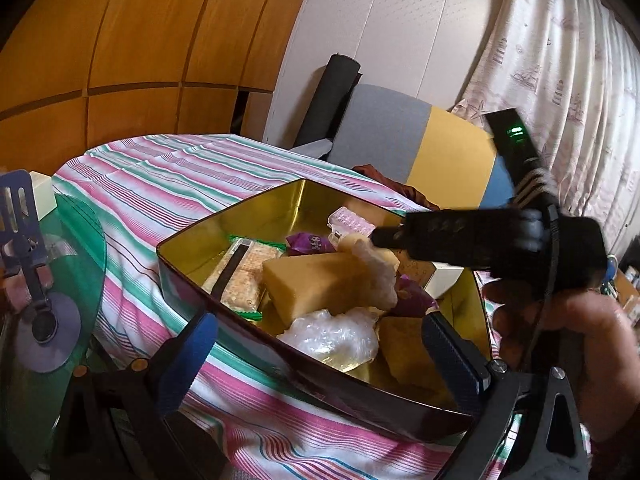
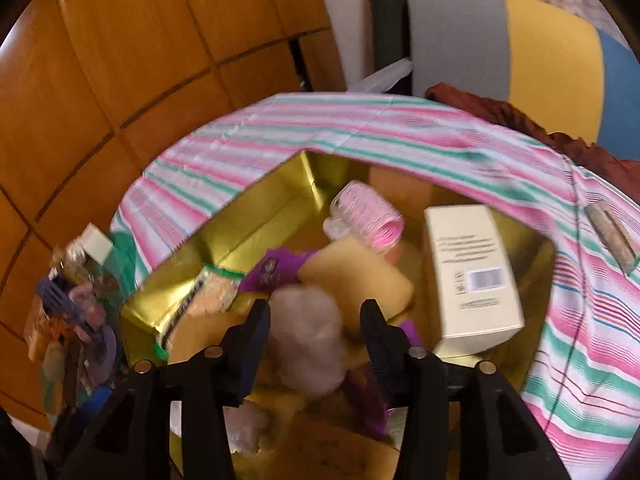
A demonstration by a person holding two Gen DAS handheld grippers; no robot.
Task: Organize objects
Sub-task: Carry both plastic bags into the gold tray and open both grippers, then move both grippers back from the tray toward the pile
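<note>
A gold-lined tin box [image 1: 248,216] with dark sides sits on a striped cloth and also shows in the right wrist view [image 2: 240,220]. It holds yellow sponges [image 1: 316,284], a cracker pack [image 1: 240,280], a pink hair roller [image 2: 368,216], a cream carton [image 2: 472,272], purple wrappers and clear plastic. My left gripper [image 1: 320,344] is open, its fingers straddling the box's near wall. My right gripper [image 2: 316,316] hangs over the box, its fingers set apart on either side of a pale fluffy rice cracker [image 2: 308,332]. In the left wrist view it reaches in from the right [image 1: 384,236].
The striped cloth [image 1: 168,184] covers the surface. A green glass table [image 1: 76,248] at left carries a purple stand [image 1: 24,240] and a small white box. A grey, yellow and blue chair back [image 1: 420,140] stands behind; curtains hang at right.
</note>
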